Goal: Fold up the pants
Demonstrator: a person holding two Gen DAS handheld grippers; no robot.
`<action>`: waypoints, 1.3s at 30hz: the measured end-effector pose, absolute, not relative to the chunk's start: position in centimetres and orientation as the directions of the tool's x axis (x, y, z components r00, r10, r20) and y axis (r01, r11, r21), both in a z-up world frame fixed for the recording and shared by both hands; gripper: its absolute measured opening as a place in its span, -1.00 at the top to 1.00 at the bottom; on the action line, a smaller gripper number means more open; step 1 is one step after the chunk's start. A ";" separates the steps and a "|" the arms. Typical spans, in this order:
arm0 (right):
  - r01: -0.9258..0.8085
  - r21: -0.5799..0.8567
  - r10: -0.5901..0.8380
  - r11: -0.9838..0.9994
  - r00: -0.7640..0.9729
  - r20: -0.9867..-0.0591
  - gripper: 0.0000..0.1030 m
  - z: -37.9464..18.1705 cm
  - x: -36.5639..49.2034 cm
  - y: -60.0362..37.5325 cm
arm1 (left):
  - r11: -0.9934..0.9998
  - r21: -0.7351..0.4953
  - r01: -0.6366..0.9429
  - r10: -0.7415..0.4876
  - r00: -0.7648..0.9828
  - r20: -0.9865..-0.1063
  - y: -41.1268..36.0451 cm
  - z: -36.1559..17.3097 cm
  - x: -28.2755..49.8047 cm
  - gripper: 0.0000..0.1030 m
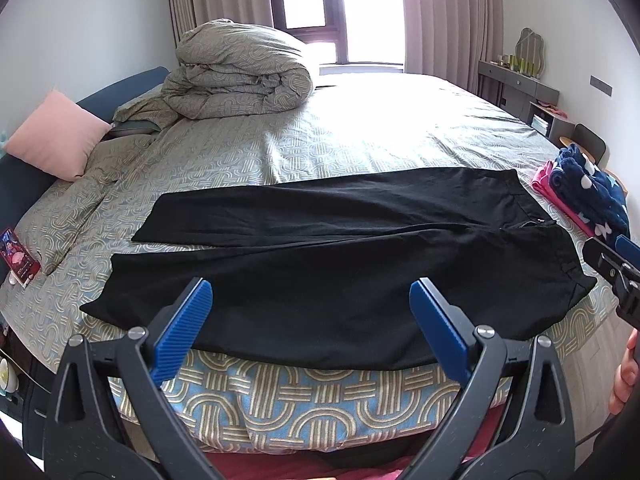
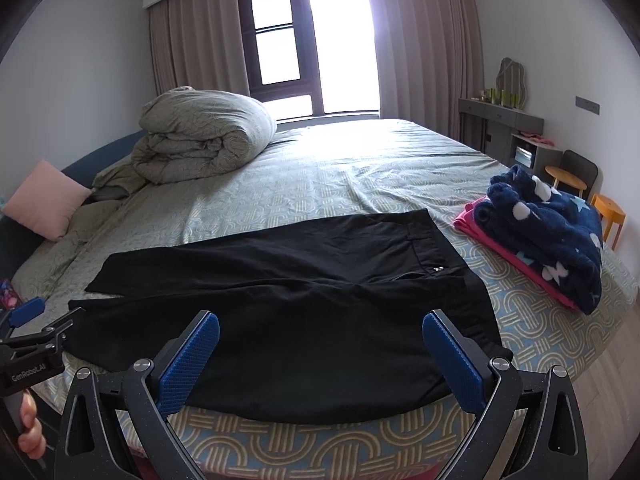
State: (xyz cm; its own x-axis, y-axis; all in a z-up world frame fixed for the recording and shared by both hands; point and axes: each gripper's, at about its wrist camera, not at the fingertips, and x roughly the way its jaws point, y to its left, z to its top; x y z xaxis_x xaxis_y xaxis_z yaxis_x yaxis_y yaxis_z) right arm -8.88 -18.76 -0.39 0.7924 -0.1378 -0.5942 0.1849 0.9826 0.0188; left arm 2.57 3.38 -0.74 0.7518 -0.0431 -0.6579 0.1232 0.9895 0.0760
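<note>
Here, black trousers (image 1: 340, 248) lie flat along the near edge of the bed (image 1: 360, 136), legs pointing frame-left, waistband frame-right, as the left gripper (image 1: 310, 316) and right gripper (image 2: 320, 350) hover spread, empty, just short of them.

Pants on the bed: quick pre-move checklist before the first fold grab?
1. Black pants laid flat, both legs spread out: ok.
2. Left tongs open, empty: ok.
3. Right tongs open, empty: ok.
4. Near edge of pants reachable at the bed edge: ok.
5. Waistband clear of the folded blue blanket: ok, apart.
6. Fabric snagged underneath or hanging over the edge: cannot tell.
</note>
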 end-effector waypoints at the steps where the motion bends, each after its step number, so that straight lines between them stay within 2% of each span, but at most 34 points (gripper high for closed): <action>1: 0.185 0.019 -0.138 0.982 0.792 -0.595 -1.00 -0.4 -8.9 -18.8 | 0.989 0.075 0.124 -0.044 0.751 -0.659 3.4 -0.8 2.5 -0.92; 39: 0.208 0.032 -0.143 0.978 0.771 -0.621 -1.00 -1.1 -8.8 -19.7 | 0.987 0.070 0.148 -0.063 0.738 -0.672 4.1 -1.9 1.4 -0.92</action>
State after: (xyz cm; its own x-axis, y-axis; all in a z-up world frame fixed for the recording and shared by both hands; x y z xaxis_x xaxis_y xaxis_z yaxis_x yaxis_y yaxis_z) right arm -8.84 -19.72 -1.11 0.7710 -0.1433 -0.6206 0.2076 0.9777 0.0322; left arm 1.40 4.09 -1.93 0.7380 -0.0629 -0.6719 0.1479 0.9865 0.0701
